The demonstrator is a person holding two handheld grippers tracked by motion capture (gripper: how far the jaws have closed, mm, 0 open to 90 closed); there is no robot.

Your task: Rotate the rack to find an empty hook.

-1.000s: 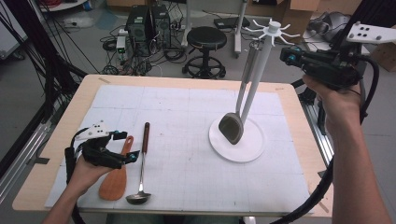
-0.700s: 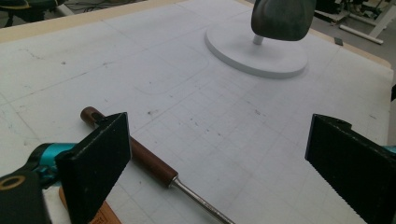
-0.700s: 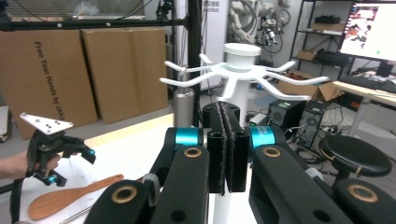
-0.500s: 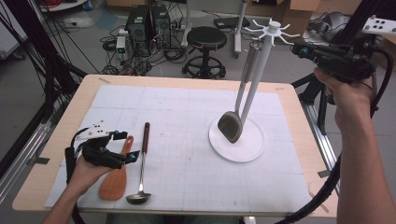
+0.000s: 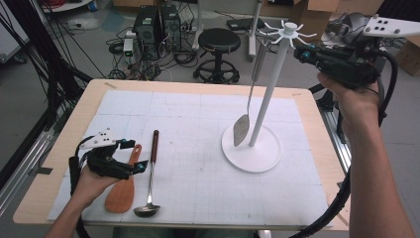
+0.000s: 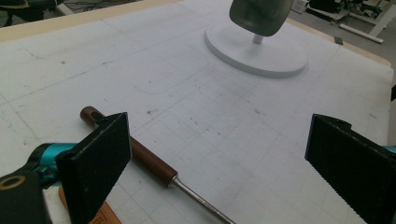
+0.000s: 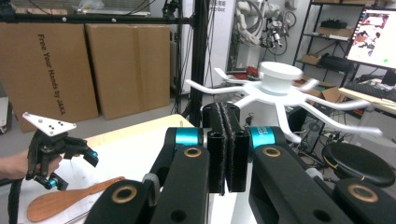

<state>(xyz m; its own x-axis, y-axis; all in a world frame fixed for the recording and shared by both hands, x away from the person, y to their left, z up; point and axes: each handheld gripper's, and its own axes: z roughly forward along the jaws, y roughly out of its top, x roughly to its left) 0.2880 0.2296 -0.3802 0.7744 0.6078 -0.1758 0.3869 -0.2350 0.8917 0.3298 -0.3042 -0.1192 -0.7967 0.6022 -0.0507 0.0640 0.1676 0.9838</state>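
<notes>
The bench (image 5: 317,114) carries a white rack (image 5: 267,106) at the far right, with a metal spatula (image 5: 246,106) hanging from one of its arms, its blade low over the round base. The right gripper (image 5: 300,53) is held high beside the top of the rack, and its jaws are pressed together with nothing between them. I think a careless move of this hand could knock the thin arms, so the rack tips or the spatula swings off.

At the near left, the left gripper (image 5: 134,154) stands wide open over the wooden spatula (image 5: 122,186) and next to the ladle (image 5: 150,171). Because these two lie close side by side, the jaws could catch both handles, or push the ladle so that it rolls away.
</notes>
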